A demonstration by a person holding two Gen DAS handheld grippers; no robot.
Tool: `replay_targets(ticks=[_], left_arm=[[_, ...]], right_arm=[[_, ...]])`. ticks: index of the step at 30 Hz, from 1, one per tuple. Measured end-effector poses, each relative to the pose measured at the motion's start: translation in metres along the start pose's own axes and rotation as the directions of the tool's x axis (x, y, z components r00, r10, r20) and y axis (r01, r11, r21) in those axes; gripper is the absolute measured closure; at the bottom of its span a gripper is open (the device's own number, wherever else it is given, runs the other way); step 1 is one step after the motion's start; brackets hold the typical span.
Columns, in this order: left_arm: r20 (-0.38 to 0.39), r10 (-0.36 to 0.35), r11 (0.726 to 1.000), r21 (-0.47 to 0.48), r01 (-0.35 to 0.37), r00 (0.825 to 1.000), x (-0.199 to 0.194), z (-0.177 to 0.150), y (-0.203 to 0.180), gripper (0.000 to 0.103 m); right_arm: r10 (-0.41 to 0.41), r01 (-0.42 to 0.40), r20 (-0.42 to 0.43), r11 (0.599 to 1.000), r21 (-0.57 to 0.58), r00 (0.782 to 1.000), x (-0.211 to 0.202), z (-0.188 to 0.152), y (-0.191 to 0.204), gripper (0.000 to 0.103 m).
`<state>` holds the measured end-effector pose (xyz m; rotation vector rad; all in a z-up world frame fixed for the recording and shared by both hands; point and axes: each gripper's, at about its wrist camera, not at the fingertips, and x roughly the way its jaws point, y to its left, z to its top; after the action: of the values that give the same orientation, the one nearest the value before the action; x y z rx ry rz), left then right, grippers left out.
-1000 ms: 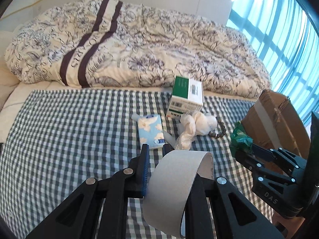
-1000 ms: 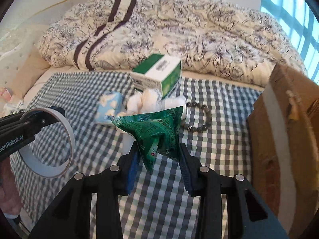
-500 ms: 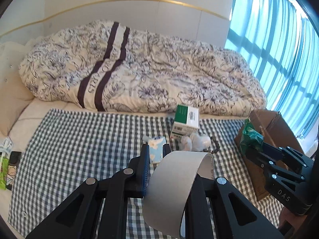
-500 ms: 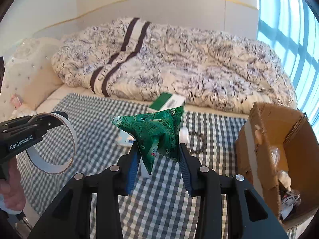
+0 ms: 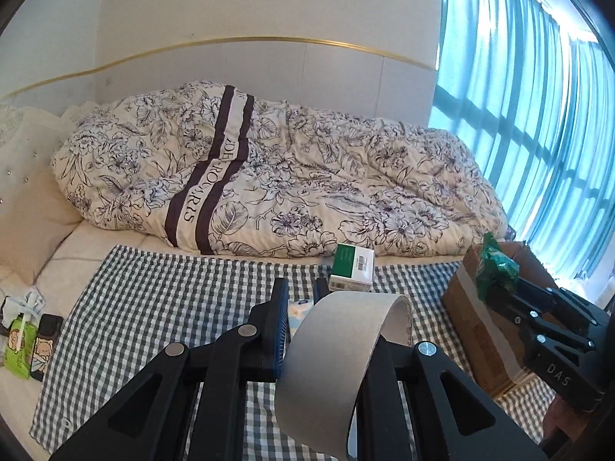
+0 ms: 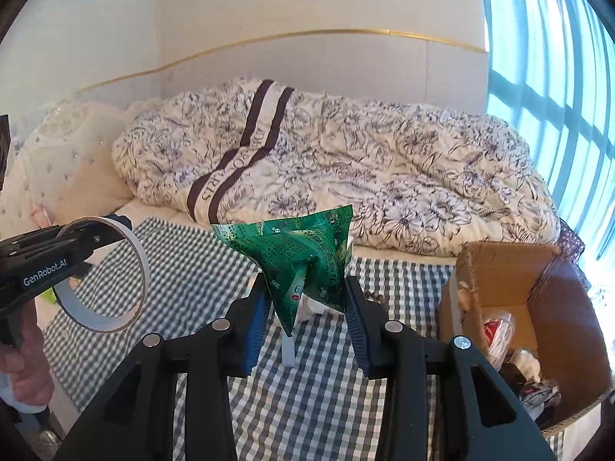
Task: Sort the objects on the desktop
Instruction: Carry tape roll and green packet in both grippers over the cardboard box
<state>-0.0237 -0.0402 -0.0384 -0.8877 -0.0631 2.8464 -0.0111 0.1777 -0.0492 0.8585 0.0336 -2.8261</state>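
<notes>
My left gripper (image 5: 301,296) is shut on the wall of a grey tape roll (image 5: 334,365), held up over the checked cloth (image 5: 173,299). The right wrist view shows that roll (image 6: 107,324) as a ring at the far left, with a hand below it. My right gripper (image 6: 307,288) is shut on a crumpled green packet (image 6: 300,253), also held in the air. In the left wrist view the packet (image 5: 496,265) hangs in front of the open cardboard box (image 5: 472,307). A green-and-white carton (image 5: 351,267) and a blue tissue pack (image 5: 298,309) lie on the cloth.
The cardboard box (image 6: 499,269) stands at the right edge of the cloth with several wrappers inside. A flowered duvet (image 5: 307,184) is heaped behind the cloth. A green pack (image 5: 19,342) and a dark item lie off the cloth at the left. Curtained windows are at the right.
Both grippers have risen and tilted up with the tape roll and green packet still held. The items on the cloth now look smaller and lower in both views.
</notes>
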Motion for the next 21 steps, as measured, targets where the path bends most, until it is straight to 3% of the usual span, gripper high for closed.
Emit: replay_targets(ticks=[21], left_arm=[[0.15, 0.005, 1.0, 0.022, -0.009, 0.989, -0.075, 0.015, -0.018, 0.089]], right_arm=[[0.01, -0.013, 0.151, 1.0, 0.019, 0.988, -0.073, 0.021, -0.004, 0.066]])
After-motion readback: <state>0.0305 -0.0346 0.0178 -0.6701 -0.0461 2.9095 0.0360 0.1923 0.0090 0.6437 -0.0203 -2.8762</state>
